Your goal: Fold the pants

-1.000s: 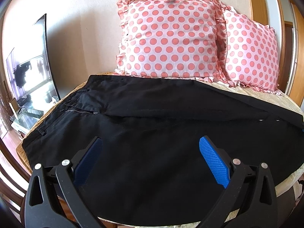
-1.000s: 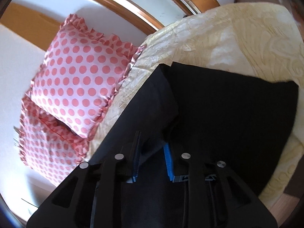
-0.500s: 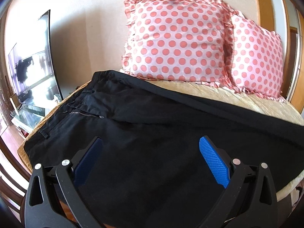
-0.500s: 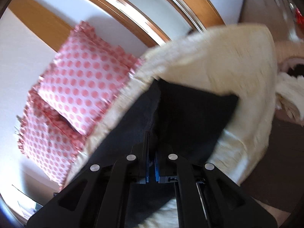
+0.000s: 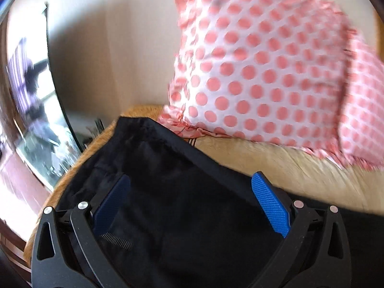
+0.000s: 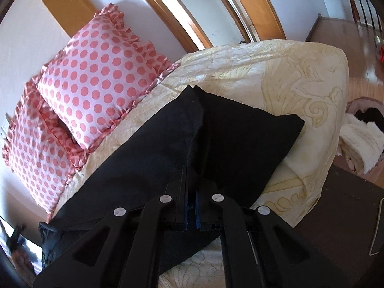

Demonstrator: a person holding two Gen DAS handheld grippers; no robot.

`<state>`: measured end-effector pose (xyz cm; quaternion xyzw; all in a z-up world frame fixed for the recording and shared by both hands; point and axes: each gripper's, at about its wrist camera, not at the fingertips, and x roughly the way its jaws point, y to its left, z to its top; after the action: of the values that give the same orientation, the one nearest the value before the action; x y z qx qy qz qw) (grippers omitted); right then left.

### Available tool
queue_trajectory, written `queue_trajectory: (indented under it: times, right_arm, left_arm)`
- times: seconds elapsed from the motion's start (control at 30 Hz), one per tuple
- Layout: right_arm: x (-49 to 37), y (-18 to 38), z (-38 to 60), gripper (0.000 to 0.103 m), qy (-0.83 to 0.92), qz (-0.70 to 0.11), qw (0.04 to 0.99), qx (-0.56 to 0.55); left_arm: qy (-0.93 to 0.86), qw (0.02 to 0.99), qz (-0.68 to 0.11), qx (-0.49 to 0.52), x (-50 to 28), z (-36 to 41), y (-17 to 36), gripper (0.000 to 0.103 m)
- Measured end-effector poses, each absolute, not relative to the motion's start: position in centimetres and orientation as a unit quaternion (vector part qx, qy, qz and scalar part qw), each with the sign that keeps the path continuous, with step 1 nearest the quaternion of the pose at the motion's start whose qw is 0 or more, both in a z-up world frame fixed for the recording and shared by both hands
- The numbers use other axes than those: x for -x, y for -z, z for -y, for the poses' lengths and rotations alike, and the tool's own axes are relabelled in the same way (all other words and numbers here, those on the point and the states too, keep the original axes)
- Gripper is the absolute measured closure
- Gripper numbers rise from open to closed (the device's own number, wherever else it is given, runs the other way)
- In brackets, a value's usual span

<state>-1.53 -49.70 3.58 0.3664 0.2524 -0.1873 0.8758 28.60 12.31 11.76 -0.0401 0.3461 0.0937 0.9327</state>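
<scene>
Black pants [image 6: 153, 158] spread lengthwise on the bed [image 6: 288, 76] with a cream patterned cover, in front of two pink polka-dot pillows [image 6: 96, 79]. Right hand-held gripper [image 6: 191, 206] pressed together on a raised ridge of the dark cloth near the leg end, pinching it, with the hems [image 6: 252, 129] lying beyond on the cover. Left hand-held gripper [image 5: 192, 206] spread wide, blue pads [image 5: 271, 206] on each side and nothing between them, hovering low over the waist end of the pants [image 5: 172, 192]; contact with the cloth not possible to tell, because the view is blurred. A zipper visible close to the left finger. Judging from the narrow band of cloth in the right view, one leg seems already laid over the other, so probably the first lengthwise fold done. Left to do, as it appears: bringing the leg end toward the waist, once or twice, and smoothing the wrinkles.
</scene>
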Motion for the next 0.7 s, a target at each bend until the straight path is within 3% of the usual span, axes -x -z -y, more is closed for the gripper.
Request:
queue_trajectory:
  times: [0.33,0.4,0.47,0.57,0.7]
  right_arm:
    - [0.7,-4.3,49.0,0.099,0.194,-0.279,0.887,-0.311]
    - [0.6,-4.3,48.9,0.099,0.195,-0.281,0.889,-0.306]
    - [0.4,-4.4,48.9,0.099,0.196,-0.283,0.889,-0.301]
    - [0.3,-4.4,48.9,0.099,0.195,-0.285,0.891,-0.294]
    - [0.0,-4.6,49.1,0.099,0.193,-0.284,0.893,-0.292]
  left_arm:
    - [-0.119,0.875,-0.450,0.133,-40.2,-16.1,-6.7,0.034]
    - [-0.119,0.858,-0.473,0.159,-41.4,-16.8,-5.4,0.046]
    - [-0.124,0.844,-0.485,0.191,-41.8,-17.8,-4.4,0.068]
    - [-0.131,0.833,-0.471,0.260,-41.1,-19.8,-3.5,0.093]
    - [-0.123,0.843,-0.453,0.263,-38.4,-20.7,-4.9,0.097]
